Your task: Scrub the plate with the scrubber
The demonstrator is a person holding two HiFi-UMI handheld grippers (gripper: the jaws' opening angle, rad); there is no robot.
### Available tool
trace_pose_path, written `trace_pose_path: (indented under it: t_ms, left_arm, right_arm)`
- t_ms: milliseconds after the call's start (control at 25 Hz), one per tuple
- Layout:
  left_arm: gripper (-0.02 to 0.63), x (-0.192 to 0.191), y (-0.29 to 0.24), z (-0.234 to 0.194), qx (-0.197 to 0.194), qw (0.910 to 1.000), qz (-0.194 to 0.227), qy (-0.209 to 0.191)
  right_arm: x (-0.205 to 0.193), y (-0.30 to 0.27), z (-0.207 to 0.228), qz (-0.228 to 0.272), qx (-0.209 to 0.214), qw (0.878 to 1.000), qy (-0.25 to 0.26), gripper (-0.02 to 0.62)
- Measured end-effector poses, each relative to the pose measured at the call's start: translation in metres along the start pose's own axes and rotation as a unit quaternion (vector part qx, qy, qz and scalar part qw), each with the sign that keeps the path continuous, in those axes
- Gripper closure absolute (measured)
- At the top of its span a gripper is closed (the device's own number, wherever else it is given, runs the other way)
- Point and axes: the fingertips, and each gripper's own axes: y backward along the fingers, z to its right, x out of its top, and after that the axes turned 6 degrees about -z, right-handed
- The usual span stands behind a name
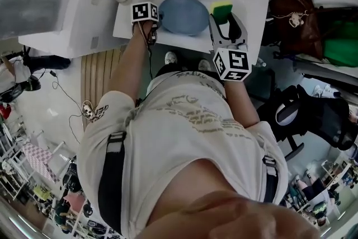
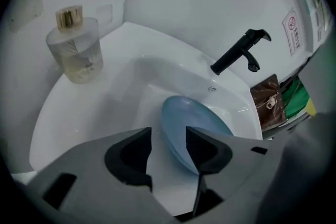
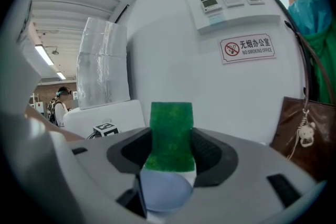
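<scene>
Blue plate [image 2: 197, 126] lies in the white sink [image 2: 105, 107], its near rim hidden behind the left gripper's [image 2: 168, 139] parted jaws. Right gripper [image 3: 171, 136] is clamped on the green scrubber [image 3: 171, 123], whose lower end is hidden, right of the plate in the head view.

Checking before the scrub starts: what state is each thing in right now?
left gripper: open, empty
right gripper: shut on scrubber
scrubber: clamped between the jaws
plate: lying in the sink, ungripped
faucet: no water running
bottle: upright, capped, on sink rim
</scene>
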Motion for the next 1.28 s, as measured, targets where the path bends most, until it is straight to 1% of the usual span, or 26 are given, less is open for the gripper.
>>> trace_pose_path:
  t_ms: [120,280,400,480,520,680,720,800,920,1000,1120,1280]
  left_arm:
    - [0.397,-0.01,-0.018,-0.007,-0.015,0.9985,-0.05,0.013]
    - [0.399,-0.008,-0.031,-0.017,-0.015,0.9963,-0.079,0.029]
    - [0.411,-0.01,-0.04,-0.015,-0.025,0.9924,-0.115,0.035]
    - [0.427,-0.011,-0.044,-0.014,-0.03,0.99,-0.131,0.043]
    - [0.441,-0.012,-0.046,-0.014,-0.032,0.9888,-0.137,0.05]
    - [0.536,-0.017,-0.051,-0.008,-0.053,0.9821,-0.163,0.078]
    - [0.542,-0.017,-0.051,-0.007,-0.056,0.9808,-0.167,0.085]
    - [0.546,-0.016,-0.051,-0.006,-0.067,0.979,-0.165,0.1]
    - [0.546,-0.012,-0.048,-0.006,-0.094,0.9752,-0.142,0.141]
    - [0.546,-0.011,-0.045,-0.006,-0.105,0.9732,-0.127,0.16]
    - [0.554,-0.012,-0.041,-0.003,-0.117,0.9726,-0.112,0.167]
    - [0.557,-0.016,-0.035,0.007,-0.131,0.9734,-0.098,0.16]
  right_arm:
    - [-0.005,0.001,0.002,-0.005,-0.008,1.0,-0.003,0.362]
    - [-0.007,0.001,0.004,-0.008,-0.014,1.0,-0.003,0.361]
    - [-0.007,0.003,0.004,-0.008,-0.018,1.0,-0.003,0.36]
    - [-0.008,0.004,0.005,-0.008,-0.021,1.0,-0.003,0.36]
    - [-0.008,0.004,0.005,-0.008,-0.022,1.0,-0.003,0.36]
    - [-0.008,0.004,0.006,-0.009,-0.024,1.0,-0.005,0.361]
    - [-0.008,0.004,0.006,-0.009,-0.024,1.0,-0.005,0.36]
    - [-0.008,0.003,0.006,-0.01,-0.023,1.0,-0.006,0.361]
    - [-0.01,0.002,0.004,-0.014,-0.019,1.0,-0.005,0.361]
    - [-0.012,0.001,0.004,-0.018,-0.017,1.0,-0.005,0.362]
    - [-0.015,0.0,0.005,-0.022,-0.011,1.0,-0.005,0.36]
    - [-0.016,-0.005,0.005,-0.031,-0.003,1.0,-0.001,0.36]
